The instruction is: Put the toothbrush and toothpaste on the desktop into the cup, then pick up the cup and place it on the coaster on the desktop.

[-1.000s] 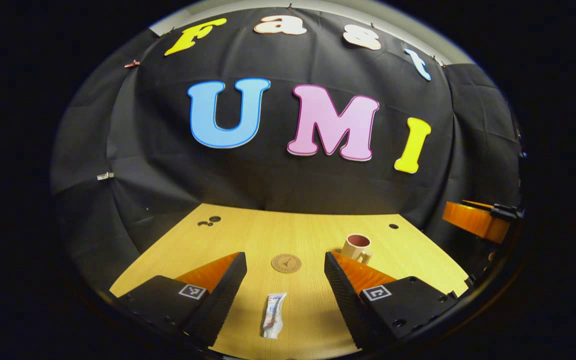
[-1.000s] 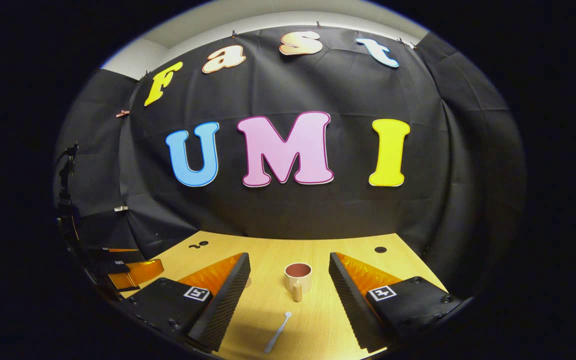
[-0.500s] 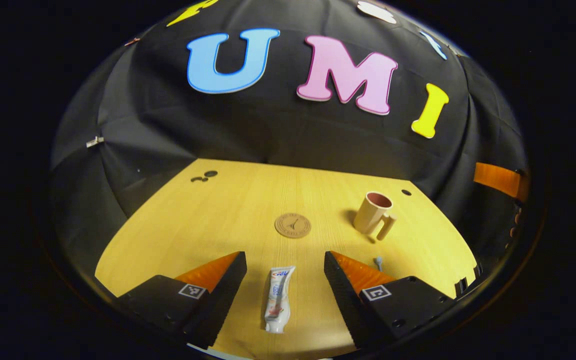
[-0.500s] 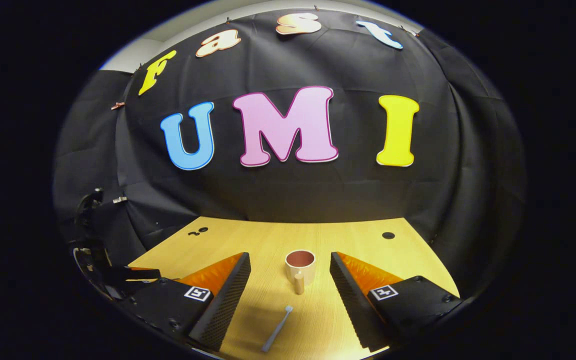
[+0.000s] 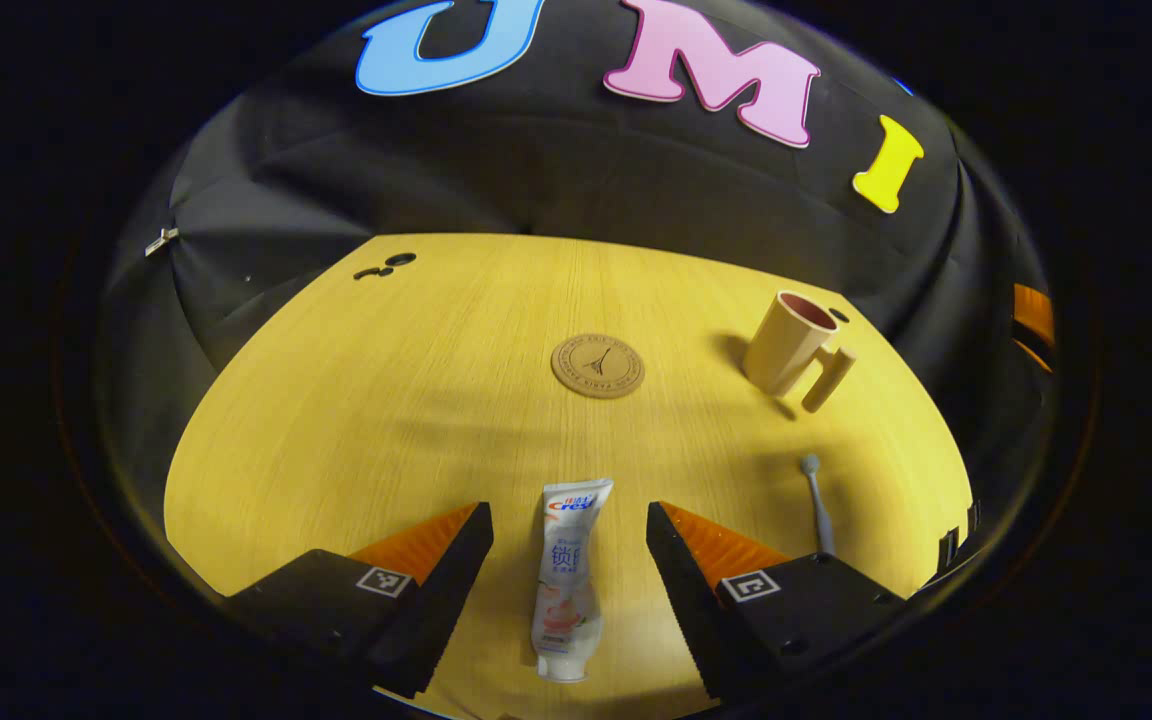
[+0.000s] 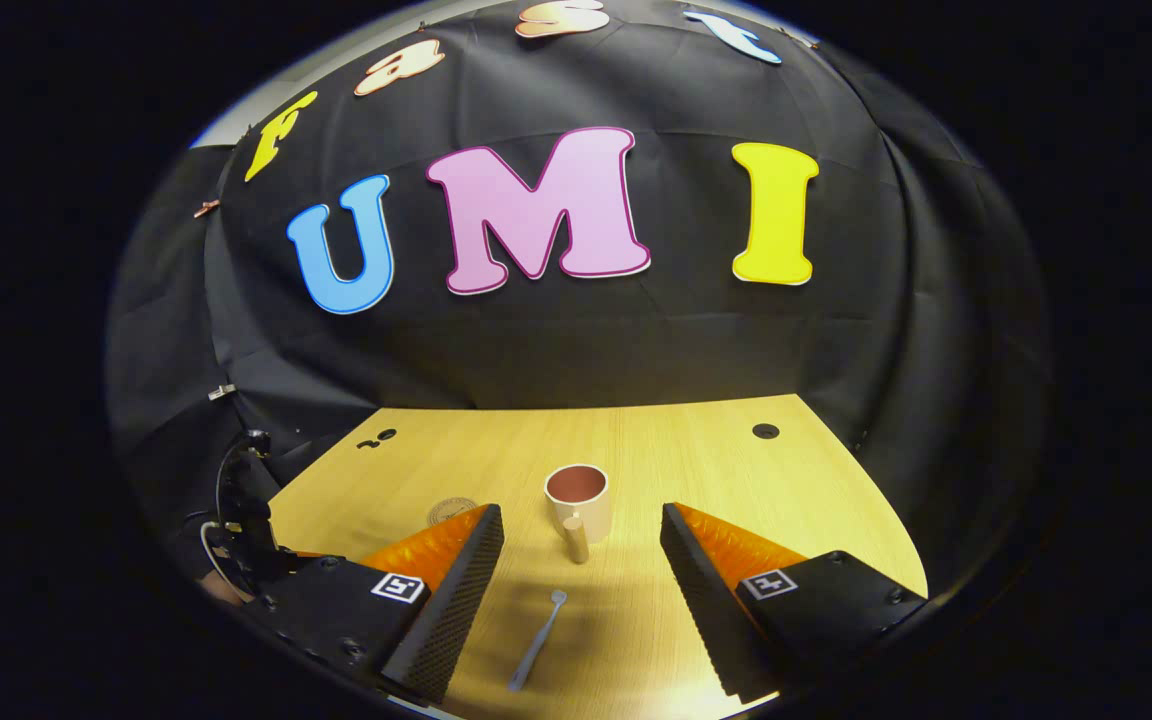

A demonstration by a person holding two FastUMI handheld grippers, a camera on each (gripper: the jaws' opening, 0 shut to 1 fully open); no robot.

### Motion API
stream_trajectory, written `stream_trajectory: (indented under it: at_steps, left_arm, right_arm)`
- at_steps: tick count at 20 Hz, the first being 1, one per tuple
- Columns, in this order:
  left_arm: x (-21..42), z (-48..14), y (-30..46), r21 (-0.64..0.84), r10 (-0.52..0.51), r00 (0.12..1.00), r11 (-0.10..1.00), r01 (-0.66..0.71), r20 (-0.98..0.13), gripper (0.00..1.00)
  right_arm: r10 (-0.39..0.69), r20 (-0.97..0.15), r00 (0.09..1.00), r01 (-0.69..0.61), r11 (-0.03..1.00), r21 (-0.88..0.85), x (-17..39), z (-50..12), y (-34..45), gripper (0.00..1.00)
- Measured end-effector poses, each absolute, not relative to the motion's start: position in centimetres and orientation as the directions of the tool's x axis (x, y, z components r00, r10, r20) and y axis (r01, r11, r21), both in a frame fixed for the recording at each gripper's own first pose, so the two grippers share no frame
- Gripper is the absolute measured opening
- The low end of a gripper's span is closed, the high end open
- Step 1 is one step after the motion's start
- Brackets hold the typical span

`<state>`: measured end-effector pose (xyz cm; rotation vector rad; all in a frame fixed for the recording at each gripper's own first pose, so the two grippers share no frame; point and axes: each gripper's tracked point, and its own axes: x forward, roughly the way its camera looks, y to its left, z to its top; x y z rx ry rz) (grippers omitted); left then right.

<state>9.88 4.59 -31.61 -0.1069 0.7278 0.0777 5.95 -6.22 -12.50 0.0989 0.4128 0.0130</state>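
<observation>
Wooden bench point(image 5: 386, 400) looms larger now as the left hand-held gripper point(image 5: 566, 560) tips down, fingers apart, straddling the toothpaste point(image 5: 566, 580). Right hand-held gripper point(image 6: 581, 590), also apart, lines up toothbrush point(image 6: 536, 640) before the cup point(image 6: 578, 500). Coaster point(image 5: 597, 365) waits mid-bench; both grasps look imminent.

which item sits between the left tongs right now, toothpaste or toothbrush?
The toothpaste tube: it lies flat on the desktop between the open left tongs. The toothbrush lies off to their right, nearer the cup.
</observation>
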Motion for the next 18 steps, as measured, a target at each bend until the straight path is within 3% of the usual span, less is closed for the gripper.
stream_trajectory:
  at_steps: [10, 12, 16, 18]
  left_arm:
    - [8.2, -35.8, 4.7, 0.036, 0.094, 0.646, 0.994, -0.102, -0.758, 0.89]
    - [8.5, -35.9, 4.2, 0.043, 0.096, 0.641, 0.994, -0.098, -0.762, 0.78]
    - [8.7, -36.0, 3.4, 0.099, 0.16, 0.618, 0.986, -0.133, -0.77, 0.45]
    - [8.8, -36.0, 3.2, 0.159, 0.201, 0.581, 0.98, -0.123, -0.789, 0.43]
  right_arm:
    - [0.043, -0.468, 0.883, 0.021, 0.991, 0.131, 7.6, -15.3, -7.1, 0.98]
    - [0.057, -0.477, 0.877, 0.013, 0.99, 0.142, 8.0, -16.1, -7.0, 0.97]
    - [0.105, -0.518, 0.849, -0.003, 0.981, 0.193, 7.7, -18.9, -6.4, 0.98]
    - [0.118, -0.556, 0.823, 0.013, 0.974, 0.225, 7.1, -20.4, -6.1, 0.98]
